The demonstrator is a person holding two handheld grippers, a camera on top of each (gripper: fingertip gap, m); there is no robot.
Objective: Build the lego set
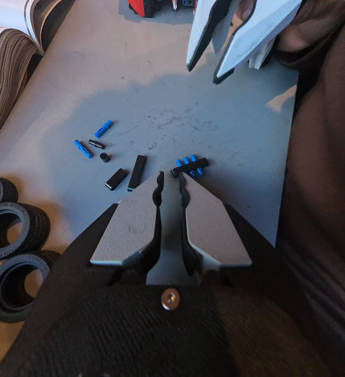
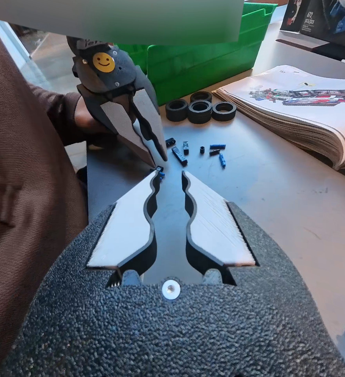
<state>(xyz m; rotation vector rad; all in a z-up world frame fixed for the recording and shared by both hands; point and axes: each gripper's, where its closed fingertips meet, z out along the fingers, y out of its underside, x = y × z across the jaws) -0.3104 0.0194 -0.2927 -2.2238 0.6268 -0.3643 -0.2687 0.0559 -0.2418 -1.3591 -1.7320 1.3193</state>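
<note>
On grey mat: short black lego beam with three blue pins (image 1: pixel 189 167).
Left gripper (image 1: pixel 171 175) parted, empty — right gripper (image 2: pixel 169 172) likewise; pinch the beam's bare end squarely.

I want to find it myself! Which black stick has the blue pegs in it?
Look at the grey mat, then at the tip of the left tongs. The black beam lies there. It is the only beam with three blue pegs through it; the other black pieces are bare.

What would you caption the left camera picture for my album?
Open tongs hover by a black beam with three blue pins on a grey mat.
</note>
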